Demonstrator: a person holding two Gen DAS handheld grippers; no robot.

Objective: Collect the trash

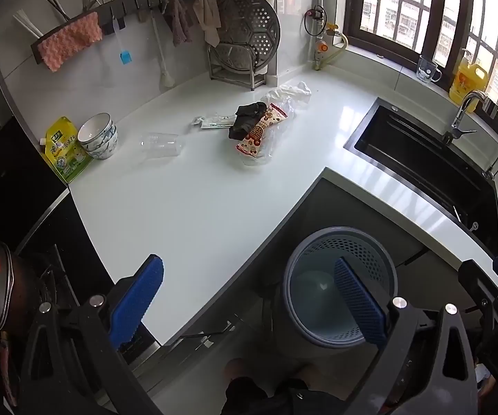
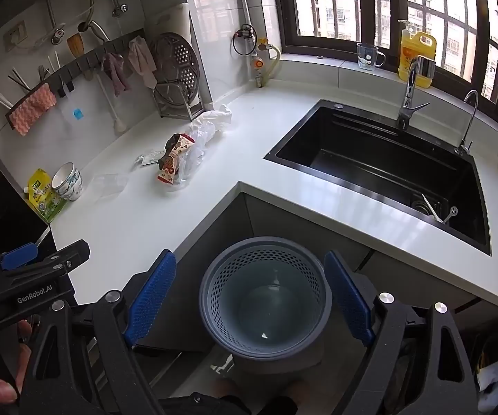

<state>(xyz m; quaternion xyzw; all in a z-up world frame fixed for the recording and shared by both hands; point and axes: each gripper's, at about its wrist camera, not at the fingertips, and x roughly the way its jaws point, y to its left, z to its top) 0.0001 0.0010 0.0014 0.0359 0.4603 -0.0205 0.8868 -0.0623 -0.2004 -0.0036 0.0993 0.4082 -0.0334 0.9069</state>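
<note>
On the far counter the wrappers (image 1: 261, 128) lie uncollected, bin (image 2: 266, 294) near-empty; both grippers (image 1: 249, 297) (image 2: 249, 294) gape wide, holding nothing

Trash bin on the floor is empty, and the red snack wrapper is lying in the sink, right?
Not quite. The trash bin does look empty, but the red snack wrapper lies on the white counter, left of the sink, among other litter. The right wrist view shows it.
</note>
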